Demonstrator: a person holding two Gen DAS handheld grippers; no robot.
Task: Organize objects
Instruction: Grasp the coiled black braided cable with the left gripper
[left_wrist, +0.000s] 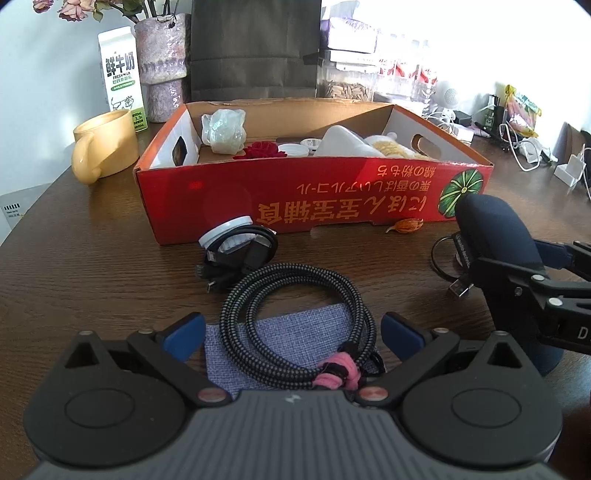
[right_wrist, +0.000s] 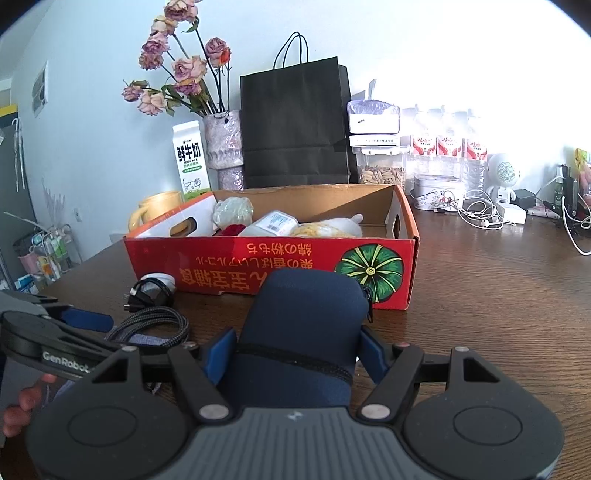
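**Box half filled, cables and pouch still out on the table**

My right claw (right_wrist: 293, 356) is clamped on the navy pouch (right_wrist: 306, 321): both blue pads press its sides, and the pouch stands up between them, in front of the red cardboard box (right_wrist: 258, 266). I have it, but it is not in the box yet; it sits on my side of the near wall, close to the pumpkin picture.

My left claw (left_wrist: 291, 334) is released, its blue pads spread wide. Between them lies the braided cable (left_wrist: 295, 306), coiled and tied with a pink band, resting partly on a grey-blue fabric square (left_wrist: 295, 332). The pads are either side of the coil but do not press on it.

What looks done: the box already holds several things, among them a crumpled clear bag (left_wrist: 223, 131), something red (left_wrist: 260, 149), a white container (left_wrist: 340, 142) and a yellowish packet (left_wrist: 391, 147).

What looks left, as far as I can judge: the pouch in my right claw, the braided cable under my left, the black cable bundle with a white round plug (left_wrist: 236, 245) lying just by the box's near wall, and another black lead with a USB end (left_wrist: 452, 271) partly hidden behind the pouch. A small dried pod (left_wrist: 406, 225) also lies against the box. The mug (left_wrist: 105, 146), milk carton (left_wrist: 122, 79) and vase (left_wrist: 160, 70) stand behind and to the left of the box; I cannot tell whether they belong to the job.

So I would put this at somewhere past the middle, with the cables the main remainder.
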